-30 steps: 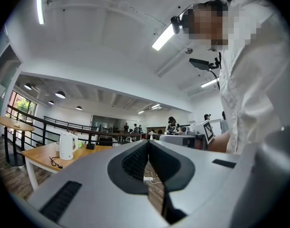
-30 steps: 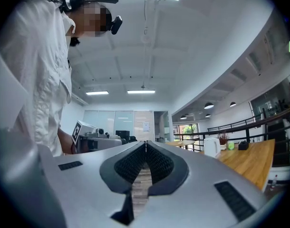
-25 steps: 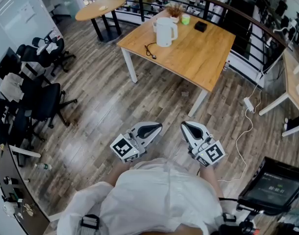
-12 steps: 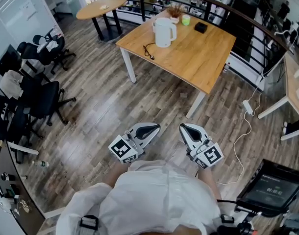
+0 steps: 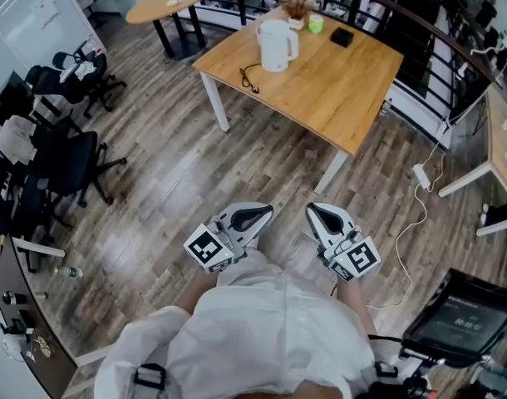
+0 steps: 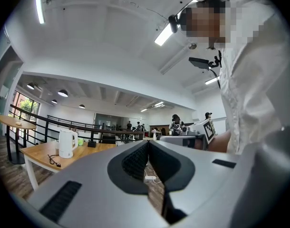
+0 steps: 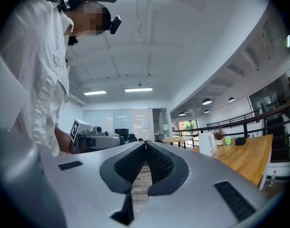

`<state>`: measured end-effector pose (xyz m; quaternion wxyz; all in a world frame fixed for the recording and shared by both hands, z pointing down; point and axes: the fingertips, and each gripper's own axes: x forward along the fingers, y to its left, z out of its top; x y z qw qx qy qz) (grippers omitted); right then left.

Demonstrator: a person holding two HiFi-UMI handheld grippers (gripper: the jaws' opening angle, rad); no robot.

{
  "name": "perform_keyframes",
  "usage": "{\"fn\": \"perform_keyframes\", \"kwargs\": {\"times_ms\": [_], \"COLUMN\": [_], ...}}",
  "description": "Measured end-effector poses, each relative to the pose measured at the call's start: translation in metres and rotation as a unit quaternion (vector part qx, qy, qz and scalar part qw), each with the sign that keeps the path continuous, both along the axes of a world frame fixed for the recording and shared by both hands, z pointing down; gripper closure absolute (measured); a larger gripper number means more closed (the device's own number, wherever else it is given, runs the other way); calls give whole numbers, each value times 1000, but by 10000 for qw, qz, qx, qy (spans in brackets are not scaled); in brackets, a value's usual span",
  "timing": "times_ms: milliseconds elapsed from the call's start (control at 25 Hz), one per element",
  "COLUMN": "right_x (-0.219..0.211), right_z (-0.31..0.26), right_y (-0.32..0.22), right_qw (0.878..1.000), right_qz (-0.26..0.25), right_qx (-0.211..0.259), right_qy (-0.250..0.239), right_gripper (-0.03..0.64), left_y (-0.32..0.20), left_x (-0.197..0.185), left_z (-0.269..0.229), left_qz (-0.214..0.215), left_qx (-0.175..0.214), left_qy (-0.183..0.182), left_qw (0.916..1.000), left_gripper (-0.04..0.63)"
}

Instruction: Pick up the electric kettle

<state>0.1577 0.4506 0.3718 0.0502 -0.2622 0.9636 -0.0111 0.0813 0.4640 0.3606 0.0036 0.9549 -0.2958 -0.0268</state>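
Head view: we hold the left tool (image 5: 265, 213) and the right tool (image 5: 314, 210) side by side, close to our white shirt, over the wooden floor (image 5: 195, 173). Both point toward the square wooden desk (image 5: 345, 98), which stands well apart from them. The white electric kettle (image 5: 276, 45) stands upright near the desk's far corner, with a black cable (image 5: 249, 80) lying just beside it, and a green cup (image 5: 316, 24) and a small black box (image 5: 343, 36) further along the far edge.

Left gripper view: the jaws of our left tool are pressed together with nothing between them. The kettle stands far off to the left on the desk.

Right gripper view: our right tool is closed too, pads meeting and empty. Here the kettle shows far off to the right, on the desk's far end.
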Motion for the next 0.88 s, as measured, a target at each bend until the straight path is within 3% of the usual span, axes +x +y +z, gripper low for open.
{"fn": "perform_keyframes", "kwargs": {"times_ms": [400, 880], "right_x": [-9, -79], "right_z": [6, -9], "right_y": [-67, -208], "right_qw": [9998, 9995], "right_qz": [182, 305], "right_qx": [-38, -39], "right_qy": [1, -52], "right_gripper": [606, 606], "left_y": [-75, -215], "left_x": [-25, -106], "left_z": [7, -5], "left_qz": [-25, -23], "left_qx": [11, -9], "left_qy": [104, 104], "left_qw": [9999, 9999], "left_gripper": [588, 588]}}
